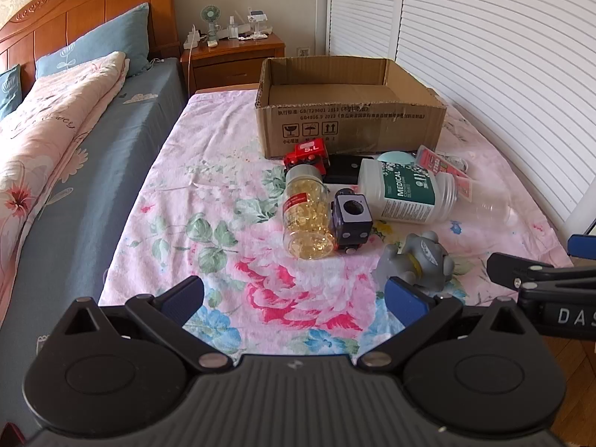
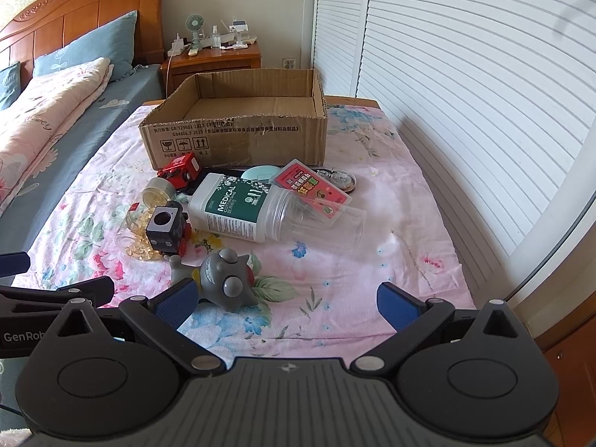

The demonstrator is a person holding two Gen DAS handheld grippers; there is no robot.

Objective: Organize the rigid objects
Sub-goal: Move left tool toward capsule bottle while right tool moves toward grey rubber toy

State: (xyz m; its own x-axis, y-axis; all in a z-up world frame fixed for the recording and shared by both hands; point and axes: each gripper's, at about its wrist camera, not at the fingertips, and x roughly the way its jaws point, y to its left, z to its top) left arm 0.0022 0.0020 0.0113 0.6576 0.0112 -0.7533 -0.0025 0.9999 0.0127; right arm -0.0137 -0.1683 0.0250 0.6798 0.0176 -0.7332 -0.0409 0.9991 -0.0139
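An open cardboard box (image 1: 350, 126) (image 2: 238, 138) stands at the far end of a floral-covered table. In front of it lie a red toy train (image 1: 307, 156) (image 2: 178, 169), a jar of yellow capsules (image 1: 307, 216) (image 2: 143, 216), a black toy block on wheels (image 1: 350, 223) (image 2: 167, 229), a white MEDICAL bottle (image 1: 406, 193) (image 2: 231, 206), a clear plastic cup (image 2: 316, 219), a pink card pack (image 2: 311, 188) and a grey toy figure (image 1: 417, 260) (image 2: 227, 279). My left gripper (image 1: 294, 298) is open and empty. My right gripper (image 2: 287, 301) is open and empty, just right of the grey figure.
A bed with a pink quilt (image 1: 48, 141) lies on the left. A wooden nightstand (image 1: 234, 56) with a small fan stands behind. White louvred doors (image 2: 465, 111) run along the right. The right gripper's body (image 1: 540, 275) shows at the right edge of the left wrist view.
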